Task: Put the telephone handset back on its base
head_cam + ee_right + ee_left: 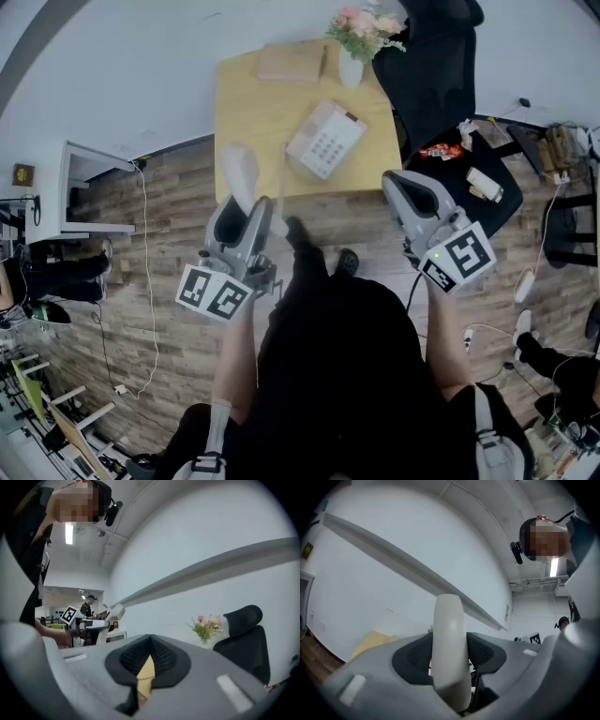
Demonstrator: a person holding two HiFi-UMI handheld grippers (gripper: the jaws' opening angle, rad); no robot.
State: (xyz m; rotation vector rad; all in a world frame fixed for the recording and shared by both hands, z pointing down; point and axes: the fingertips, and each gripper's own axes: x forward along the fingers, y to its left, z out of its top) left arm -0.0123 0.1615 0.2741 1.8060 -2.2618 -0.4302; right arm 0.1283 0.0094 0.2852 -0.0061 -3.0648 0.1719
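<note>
Task item: the white plastic telephone handset (239, 173) is off the table, held in the left gripper (246, 214). The left gripper view shows both dark ribbed pads pressing on its flanks, so the claw is clamped on it. The handset stands upright out of the jaws, gripped near one end with the long part free above. Judged reason: the free length can be laid onto the rest without the claw fouling the base.

Right gripper (401, 186): jaw tips are together with nothing between them. Only a sliver of the table shows through the gap behind the tips. It is held level and off to the side, probably to keep clear of the left hand's path.

The white push-button telephone base (325, 139) sits skewed near the middle of the square yellow wooden table (248, 112), well apart from the handset. No handset lies on it. A thin pale cord (283, 183) appears to run from near the gripper toward the base, but where it ends cannot be made out.

Containers: a small white vase (351, 67) at the far table edge holds pink flowers with green leaves (364, 28). A flat tan box (291, 62) lies beside it, closed, contents not visible.

Progress, as a judgement: the grasp is done, while carrying and seating are yet to come.
</note>
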